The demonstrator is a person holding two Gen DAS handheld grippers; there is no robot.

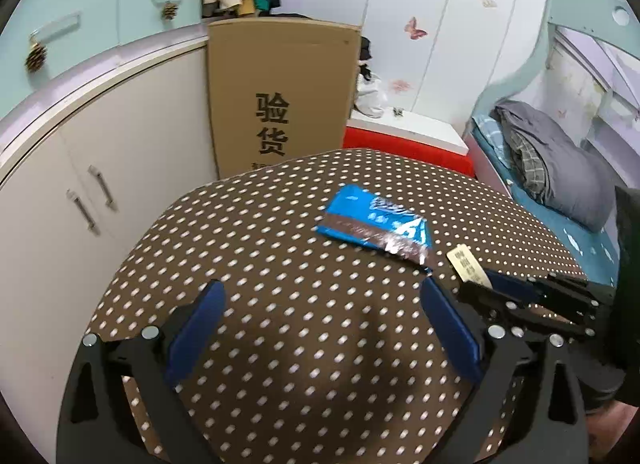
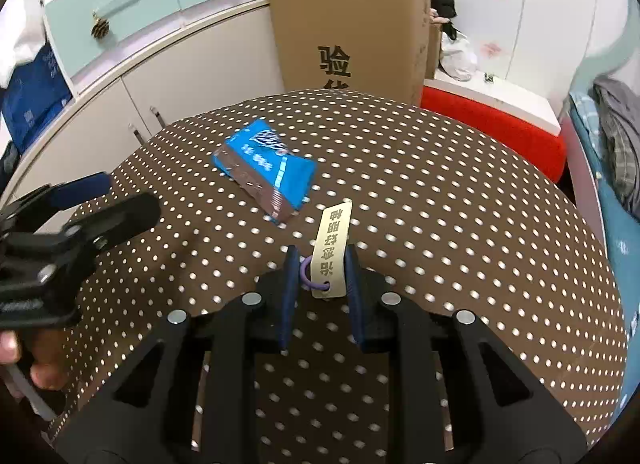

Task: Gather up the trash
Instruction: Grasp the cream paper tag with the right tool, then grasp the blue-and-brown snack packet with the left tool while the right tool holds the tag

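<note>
A blue snack wrapper (image 1: 376,224) lies flat on the brown polka-dot table (image 1: 280,264); it also shows in the right wrist view (image 2: 266,168). My left gripper (image 1: 320,296) is open and empty, hovering over the cloth short of the wrapper. My right gripper (image 2: 322,260) is shut on a tan paper tag (image 2: 332,248) with a purple loop (image 2: 308,274), just right of the wrapper. In the left wrist view the tag (image 1: 468,266) sticks out of the right gripper (image 1: 480,286) at the right.
A tall cardboard box (image 1: 280,96) stands behind the table. White cabinets (image 1: 80,192) run along the left. A red stool with a white top (image 2: 500,116) and a bed with grey bedding (image 1: 560,168) are at the right.
</note>
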